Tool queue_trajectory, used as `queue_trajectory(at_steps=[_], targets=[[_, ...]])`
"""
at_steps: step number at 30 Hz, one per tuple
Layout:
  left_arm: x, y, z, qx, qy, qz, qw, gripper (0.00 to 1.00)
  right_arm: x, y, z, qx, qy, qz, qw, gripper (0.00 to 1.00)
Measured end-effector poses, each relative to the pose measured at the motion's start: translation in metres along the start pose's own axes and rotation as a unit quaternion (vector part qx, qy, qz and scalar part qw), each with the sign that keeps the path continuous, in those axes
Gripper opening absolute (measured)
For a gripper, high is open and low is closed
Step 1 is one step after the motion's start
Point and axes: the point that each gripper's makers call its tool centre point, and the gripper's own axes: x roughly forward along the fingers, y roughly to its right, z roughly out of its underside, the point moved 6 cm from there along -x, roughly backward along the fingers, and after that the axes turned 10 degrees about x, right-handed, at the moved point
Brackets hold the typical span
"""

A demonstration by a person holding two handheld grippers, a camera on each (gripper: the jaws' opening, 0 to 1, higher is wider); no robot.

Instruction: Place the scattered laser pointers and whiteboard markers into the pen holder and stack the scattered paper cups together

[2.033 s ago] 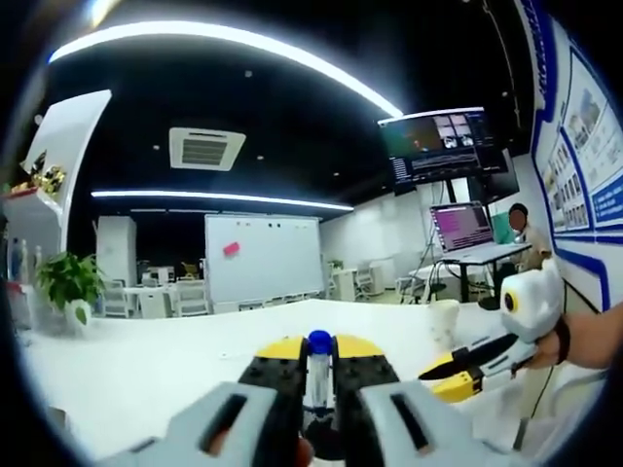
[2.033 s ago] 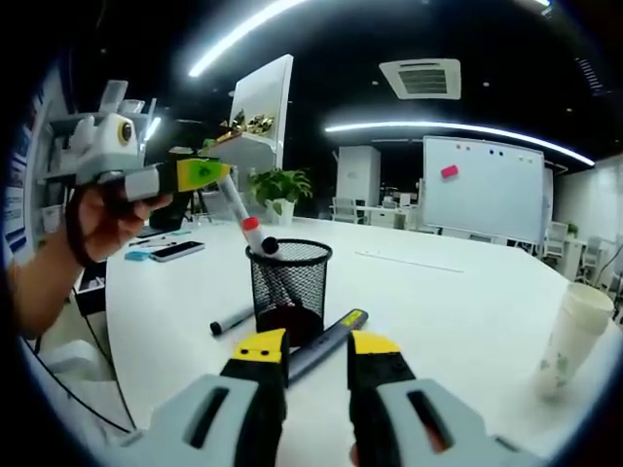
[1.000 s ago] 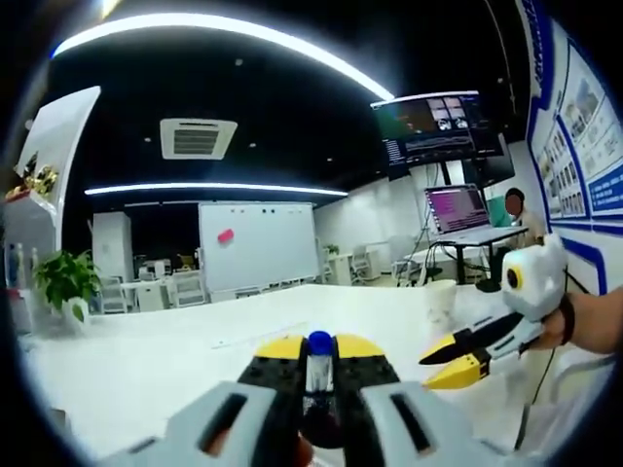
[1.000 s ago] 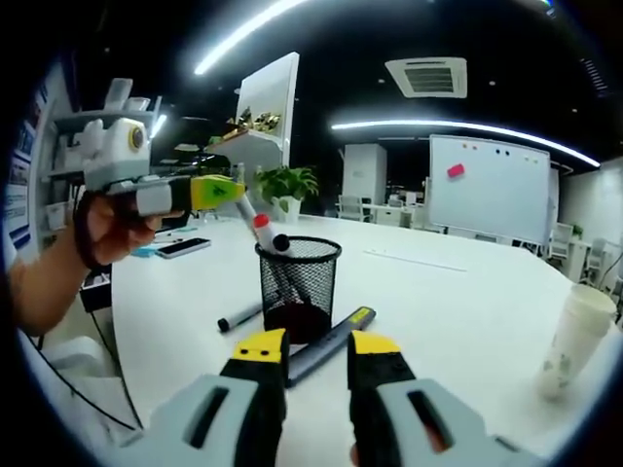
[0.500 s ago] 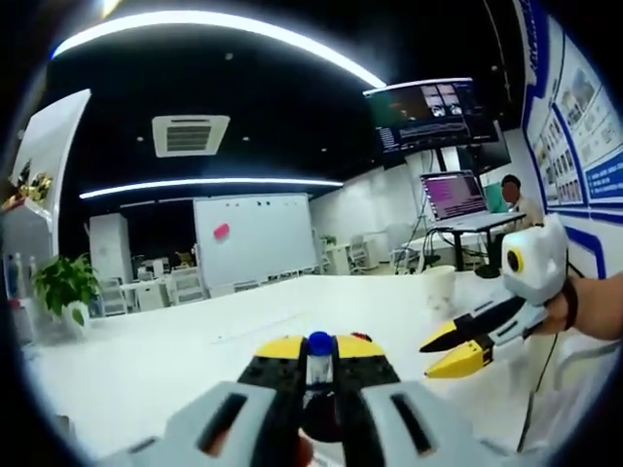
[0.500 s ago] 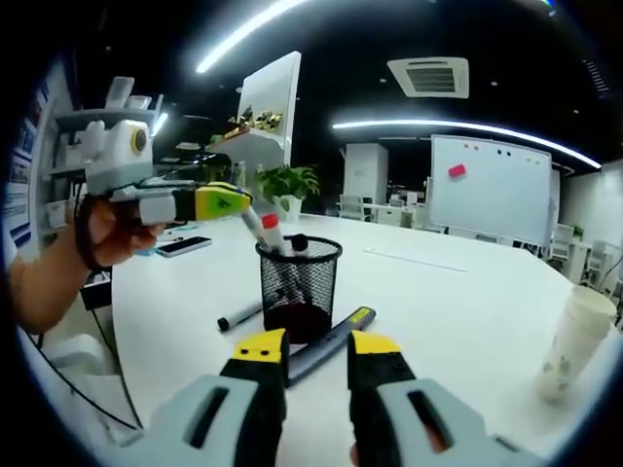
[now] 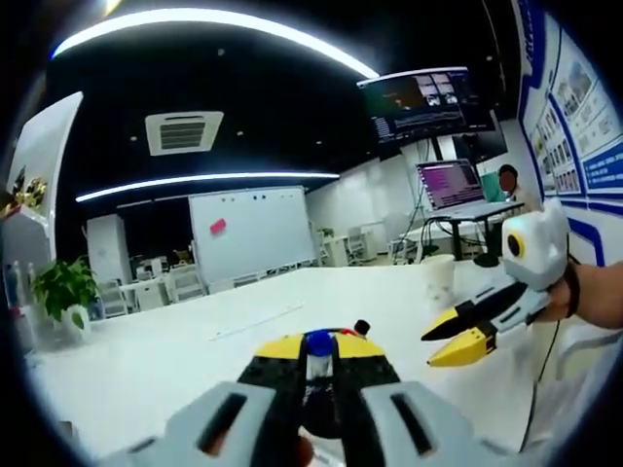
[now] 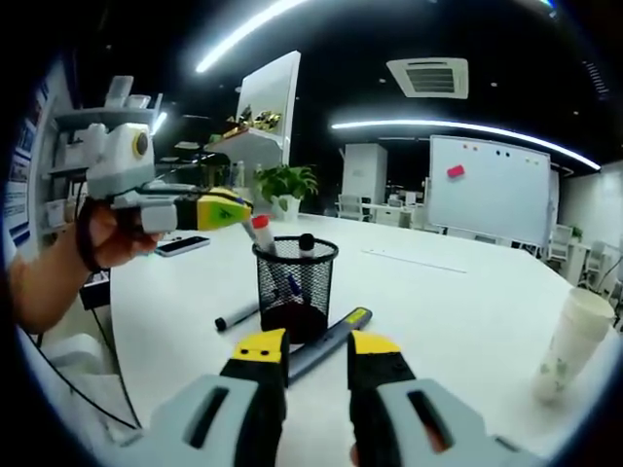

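In the right gripper view a black mesh pen holder (image 8: 295, 290) stands on the white table (image 8: 458, 292). My left gripper (image 8: 237, 210) hovers at its left rim, shut on a white marker (image 8: 261, 231) with a red band that slants down into the holder. A black-tipped pen (image 8: 307, 241) sticks up inside. In the left gripper view my left gripper (image 7: 317, 352) pinches the marker's blue end (image 7: 317, 341) above the holder's rim (image 7: 343, 334). My right gripper (image 8: 316, 348) is open and holds nothing; it also appears as the right gripper (image 7: 463, 331) on the right.
A black marker (image 8: 234, 316) and a dark pointer with a yellow end (image 8: 331, 337) lie on the table beside the holder. A paper cup (image 8: 571, 341) stands at the right, seen as the paper cup (image 7: 440, 283) too. A phone (image 8: 177, 245) lies far left.
My left gripper has lowered and tipped the marker, so its red-banded end now sits inside the holder's rim. The right gripper has stayed where it was.
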Motion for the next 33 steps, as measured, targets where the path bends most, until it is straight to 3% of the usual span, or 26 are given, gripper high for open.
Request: queue_trajectory(at_steps=[33], targets=[[0.002,0.003,0.012,0.004,-0.02,0.003,0.9998,0.14,-0.002,0.0,0.006,0.003,-0.004,0.004,1.0,0.24]])
